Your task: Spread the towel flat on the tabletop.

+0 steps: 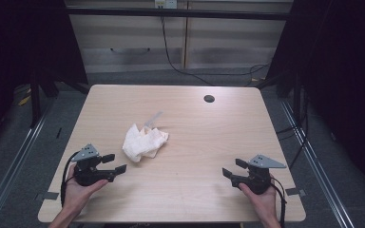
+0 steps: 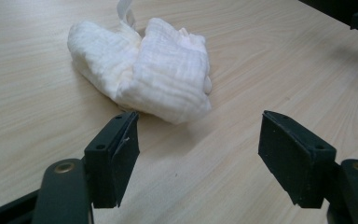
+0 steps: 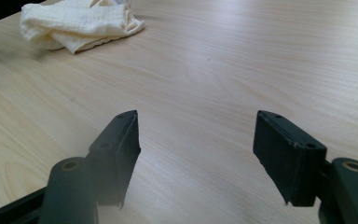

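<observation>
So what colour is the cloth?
White, the cloth has a fine crinkled weave; clearest in the left gripper view.

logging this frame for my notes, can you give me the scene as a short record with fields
surface: light wooden table with a round cable hole near its far edge
item: crumpled white cloth, left of the table's middle
left gripper: open, nothing between the jaws, low over the table, aimed at the cloth and close to it
right gripper: open, nothing between the jaws, near the table's right front, far from the cloth
contact: neither gripper touches the cloth
</observation>
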`<move>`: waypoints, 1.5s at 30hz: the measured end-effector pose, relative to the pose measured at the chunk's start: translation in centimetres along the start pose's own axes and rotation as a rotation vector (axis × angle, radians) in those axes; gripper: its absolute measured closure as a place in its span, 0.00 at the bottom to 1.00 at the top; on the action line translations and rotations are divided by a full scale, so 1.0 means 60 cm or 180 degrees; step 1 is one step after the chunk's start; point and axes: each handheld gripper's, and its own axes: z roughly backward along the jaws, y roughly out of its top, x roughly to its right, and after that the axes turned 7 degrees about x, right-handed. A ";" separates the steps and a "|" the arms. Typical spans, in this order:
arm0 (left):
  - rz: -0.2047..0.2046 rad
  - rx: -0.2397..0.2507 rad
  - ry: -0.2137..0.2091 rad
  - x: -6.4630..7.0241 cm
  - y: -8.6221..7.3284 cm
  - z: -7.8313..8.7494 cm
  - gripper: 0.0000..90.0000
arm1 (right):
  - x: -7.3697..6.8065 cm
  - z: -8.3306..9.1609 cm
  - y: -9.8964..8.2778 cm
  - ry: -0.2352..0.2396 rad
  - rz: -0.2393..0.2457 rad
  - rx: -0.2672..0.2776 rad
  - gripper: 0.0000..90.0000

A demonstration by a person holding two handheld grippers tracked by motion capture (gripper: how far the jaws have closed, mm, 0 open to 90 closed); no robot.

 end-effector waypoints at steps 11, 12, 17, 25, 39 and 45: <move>-0.0013 -0.0033 -0.0008 -0.006 0.047 -0.021 0.35 | 0.002 0.000 0.009 0.0107 -0.0163 0.0031 0.29; 0.0031 -0.0021 0.0007 -0.010 0.054 -0.028 0.36 | 0.002 0.000 0.009 0.0110 -0.0163 0.0027 0.29; 0.0026 -0.0003 0.0010 -0.021 0.078 -0.046 0.40 | 0.006 -0.006 0.024 0.0152 -0.0150 -0.0031 0.29; -0.0023 0.0026 0.0016 -0.024 0.124 -0.062 0.43 | 0.007 -0.020 0.031 0.0255 -0.0141 -0.0095 0.33; 0.0028 -0.0238 0.0177 -0.051 0.081 -0.105 0.44 | -0.004 -0.035 0.023 0.0448 -0.0109 -0.0133 0.33; -0.0047 -0.0411 0.0126 -0.056 0.068 -0.126 0.42 | -0.002 -0.036 0.019 0.0438 -0.0144 -0.0146 0.32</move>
